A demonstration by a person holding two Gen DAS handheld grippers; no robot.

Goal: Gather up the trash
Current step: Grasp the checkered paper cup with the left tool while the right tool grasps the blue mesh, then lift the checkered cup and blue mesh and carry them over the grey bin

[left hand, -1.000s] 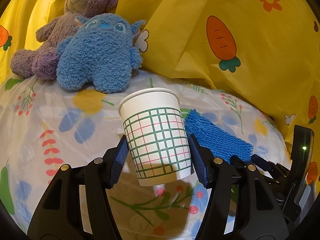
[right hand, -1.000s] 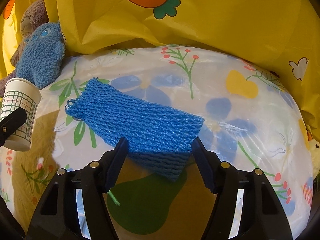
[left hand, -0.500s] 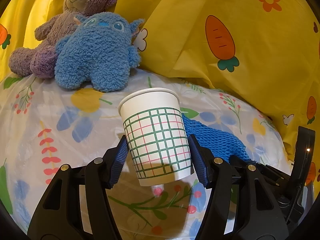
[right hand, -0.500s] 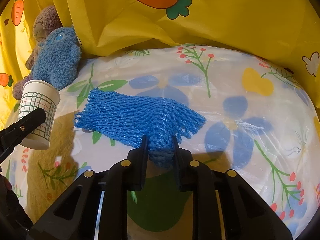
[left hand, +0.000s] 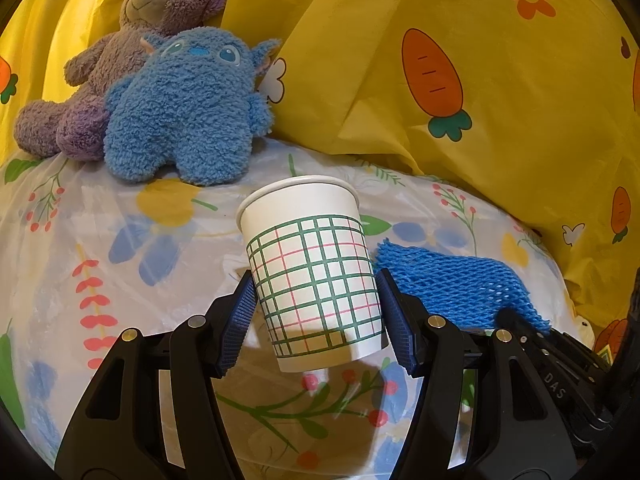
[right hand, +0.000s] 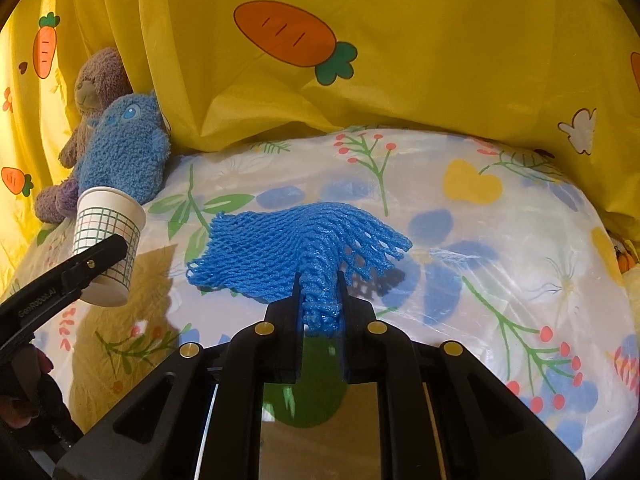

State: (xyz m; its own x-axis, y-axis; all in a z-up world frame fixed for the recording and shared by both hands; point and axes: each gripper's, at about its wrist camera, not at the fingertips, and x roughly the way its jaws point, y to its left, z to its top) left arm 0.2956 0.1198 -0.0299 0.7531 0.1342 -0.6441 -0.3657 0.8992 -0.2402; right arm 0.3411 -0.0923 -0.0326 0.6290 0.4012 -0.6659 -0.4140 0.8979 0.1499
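Observation:
My left gripper (left hand: 316, 312) is shut on a white paper cup (left hand: 312, 264) with a green and red grid print and holds it upright above the floral sheet. The cup also shows at the left of the right wrist view (right hand: 108, 240). My right gripper (right hand: 319, 292) is shut on the near edge of a blue foam net (right hand: 288, 244) and has it bunched between the pads, lifted off the sheet. The net shows right of the cup in the left wrist view (left hand: 452, 284).
A blue plush toy (left hand: 184, 108) and a purple-brown teddy bear (left hand: 132, 40) sit at the back left against a yellow carrot-print cloth (left hand: 480, 80). The floral plastic sheet (right hand: 500, 240) covers the rounded surface.
My right gripper closed on the blue net's near edge and raised it, bunching the net. My left gripper kept hold of the cup and shifted slightly.

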